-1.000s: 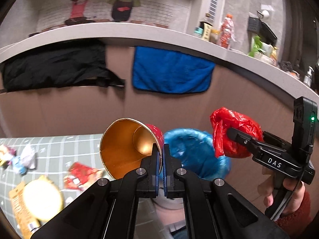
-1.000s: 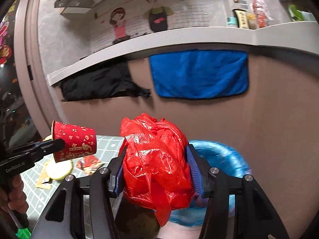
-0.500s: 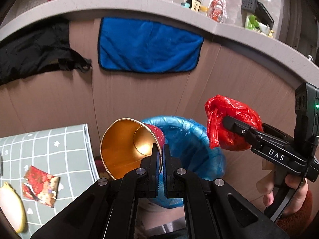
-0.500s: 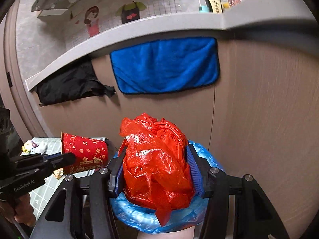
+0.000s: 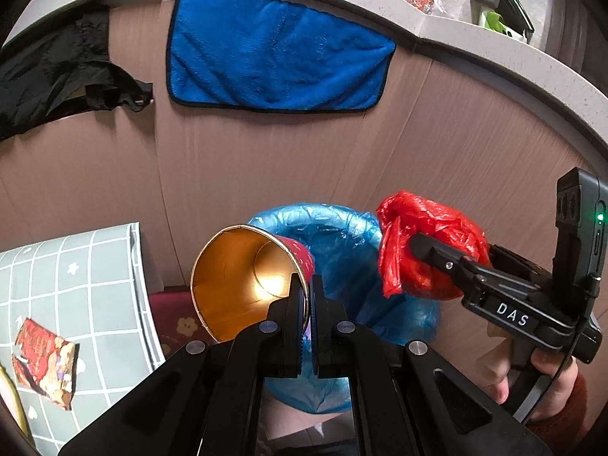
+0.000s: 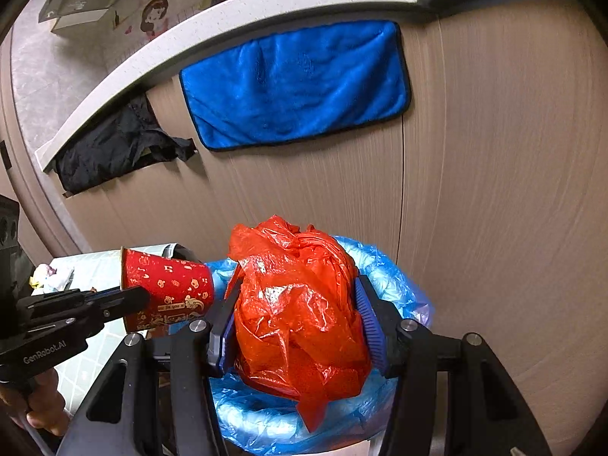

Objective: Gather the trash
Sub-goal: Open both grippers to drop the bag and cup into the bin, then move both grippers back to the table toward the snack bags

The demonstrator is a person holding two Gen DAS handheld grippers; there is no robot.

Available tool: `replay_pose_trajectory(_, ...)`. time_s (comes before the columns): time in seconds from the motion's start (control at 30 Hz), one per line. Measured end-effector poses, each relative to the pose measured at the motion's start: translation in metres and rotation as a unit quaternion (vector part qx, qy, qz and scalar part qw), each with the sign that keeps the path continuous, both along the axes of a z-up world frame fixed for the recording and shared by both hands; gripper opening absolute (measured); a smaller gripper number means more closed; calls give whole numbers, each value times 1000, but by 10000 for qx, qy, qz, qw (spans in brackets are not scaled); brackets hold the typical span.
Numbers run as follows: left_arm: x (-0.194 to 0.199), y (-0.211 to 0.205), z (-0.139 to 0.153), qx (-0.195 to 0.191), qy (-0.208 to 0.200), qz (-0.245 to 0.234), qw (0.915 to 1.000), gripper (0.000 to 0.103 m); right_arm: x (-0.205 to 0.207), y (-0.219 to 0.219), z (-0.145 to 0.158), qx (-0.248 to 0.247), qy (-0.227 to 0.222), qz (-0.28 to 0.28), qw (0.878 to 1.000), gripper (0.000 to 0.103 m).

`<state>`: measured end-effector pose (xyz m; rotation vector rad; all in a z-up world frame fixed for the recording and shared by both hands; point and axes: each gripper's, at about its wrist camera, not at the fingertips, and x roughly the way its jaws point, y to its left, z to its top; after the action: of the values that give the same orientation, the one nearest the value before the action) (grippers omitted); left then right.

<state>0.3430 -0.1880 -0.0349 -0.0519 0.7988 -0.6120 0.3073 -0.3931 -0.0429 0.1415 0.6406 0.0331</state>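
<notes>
Two hand-held grippers were over the bin, and both had something in them. The left hand-held gripper [image 5: 307, 296] had its jaws pinched down to almost nothing on the rim wall of a red paper cup with gold print and a shiny gold inside [image 5: 243, 277]; the cup lay on its side, mouth turned back toward the left wrist camera, its base pointing toward the round bin lined with a blue plastic bag [image 5: 334, 235]. From the right wrist view that same cup [image 6: 167, 288] hung just left of the bin liner's edge [image 6: 395, 277], at the tip of the left tool.

The right hand-held gripper [image 6: 296, 326] stood about half open, both blue pads pressed into a crumpled red plastic bag [image 6: 300, 319] that bulged between the jaws. The bag sat directly above the blue-lined opening, a loose corner dangling down toward it. In the left wrist view the bundle [image 5: 425, 243] hovered at the bin's right rim, with a hand in a red sleeve [image 5: 532, 376] on the tool's grip.

Off to the left, a red printed wrapper [image 5: 45, 364] lay flat on the grey checked cloth of the counter [image 5: 87, 277]. Behind, a blue towel [image 5: 277, 53] hung on the brown panel wall.
</notes>
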Motion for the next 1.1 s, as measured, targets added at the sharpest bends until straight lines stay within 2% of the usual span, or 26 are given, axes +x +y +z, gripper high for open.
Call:
replay_pose_trajectory(0.2,11,-10,-10,-134,179,-110,9997,3,9,-4,-7,17,87,-34,10000,51)
replay_pose_trajectory(0.27,18,-9,-14,-285,405,-123,9987,8,10,-6,-9,91,96,17,9999,55)
replay_pose_trajectory(0.3,20,-6,-15,-420,474,-81,9980,13,11,-8,-12,161,128,67,9998,61)
replay_pose_trajectory(0.37,22,0,-13,-580,463,32,9972,46,11,-8,-15,201,206,50,9996,65)
replay_pose_trajectory(0.4,23,5,-10,-684,428,84,9967,49,10,-9,-17,197,202,-1,9996,65)
replay_pose_trajectory(0.47,23,14,-4,-788,392,137,9960,49,7,-11,-17,210,183,-46,9996,65)
replay_pose_trajectory(0.63,16,50,8,-686,290,527,9958,49,-8,-7,-7,232,83,-58,9997,65)
replay_pose_trajectory(0.77,-2,98,9,-586,272,892,9939,49,-28,21,16,12,-198,100,9998,65)
replay_pose_trajectory(0.9,-24,158,8,-469,236,1349,9895,49,-37,44,30,-4,-372,284,9989,65)
replay_pose_trajectory(1.03,-41,235,10,-262,57,2002,9794,49,-44,93,45,4,-491,725,9962,65)
replay_pose_trajectory(1.1,-46,285,11,-166,-36,2470,9689,49,-42,125,49,-101,-436,966,9943,65)
